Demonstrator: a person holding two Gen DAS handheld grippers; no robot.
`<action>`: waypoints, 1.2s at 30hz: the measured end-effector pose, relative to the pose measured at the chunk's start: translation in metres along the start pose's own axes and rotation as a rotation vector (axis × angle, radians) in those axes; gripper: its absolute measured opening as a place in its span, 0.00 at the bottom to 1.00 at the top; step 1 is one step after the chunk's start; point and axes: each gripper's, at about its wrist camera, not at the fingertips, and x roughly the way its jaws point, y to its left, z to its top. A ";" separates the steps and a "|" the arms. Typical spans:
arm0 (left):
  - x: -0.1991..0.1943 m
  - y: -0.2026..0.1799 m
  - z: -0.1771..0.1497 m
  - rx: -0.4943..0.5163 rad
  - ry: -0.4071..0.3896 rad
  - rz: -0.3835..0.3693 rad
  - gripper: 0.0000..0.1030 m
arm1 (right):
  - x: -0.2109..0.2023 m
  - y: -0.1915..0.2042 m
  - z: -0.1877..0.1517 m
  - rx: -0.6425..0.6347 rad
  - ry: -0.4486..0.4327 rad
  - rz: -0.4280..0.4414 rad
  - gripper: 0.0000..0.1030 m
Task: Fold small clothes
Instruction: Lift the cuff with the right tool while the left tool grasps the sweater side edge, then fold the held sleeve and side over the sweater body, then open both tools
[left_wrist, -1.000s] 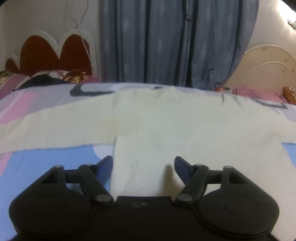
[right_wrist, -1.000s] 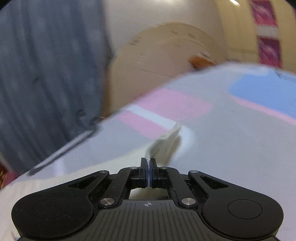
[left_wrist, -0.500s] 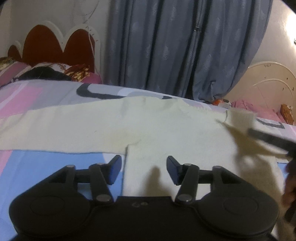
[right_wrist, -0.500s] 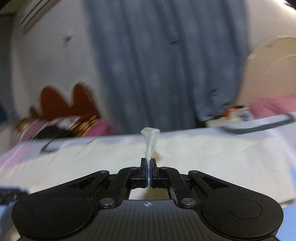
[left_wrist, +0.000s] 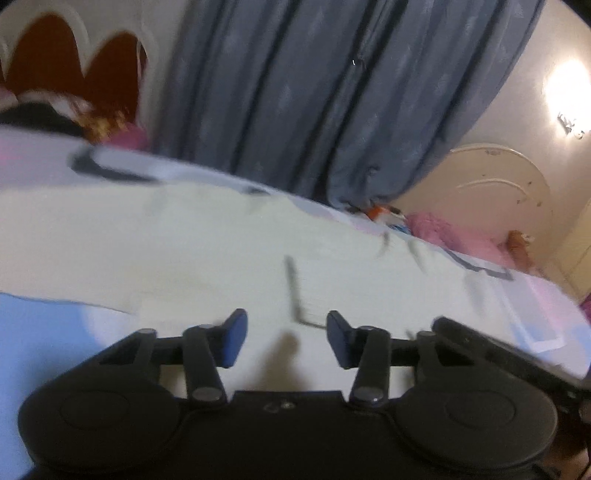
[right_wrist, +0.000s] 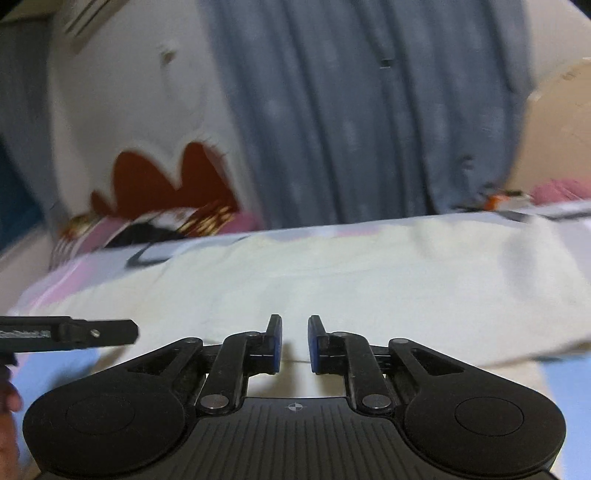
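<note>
A cream knit sweater (left_wrist: 207, 251) lies flat on the bed; it also shows in the right wrist view (right_wrist: 369, 273). Its right sleeve is folded across the body, the cuff edge near the middle (left_wrist: 295, 291). My left gripper (left_wrist: 284, 339) is open and empty, low over the sweater's lower body. My right gripper (right_wrist: 294, 343) is open and empty, just above the sweater. The right gripper also appears at the lower right of the left wrist view (left_wrist: 491, 350), and the left gripper at the left edge of the right wrist view (right_wrist: 74, 334).
The bedsheet (left_wrist: 40, 332) is blue, pink and white. Grey curtains (left_wrist: 332, 96) hang behind the bed. A red and white headboard (left_wrist: 74, 70) and pillows are at the far left, a cream footboard (left_wrist: 491, 192) and pink cloth (left_wrist: 454, 236) at the far right.
My right gripper carried the sleeve cuff over the sweater's body, then opened and let it go. My left gripper stayed open and shifted right over the sweater.
</note>
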 end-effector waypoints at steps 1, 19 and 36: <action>0.010 -0.002 0.001 -0.014 0.023 -0.008 0.36 | -0.005 -0.011 0.002 0.019 0.005 -0.014 0.13; 0.006 0.040 0.034 0.014 -0.062 0.192 0.03 | -0.033 -0.078 0.000 0.135 0.043 -0.110 0.13; -0.025 0.037 0.010 0.121 -0.185 0.275 0.57 | -0.076 -0.067 0.018 0.103 -0.100 -0.147 0.13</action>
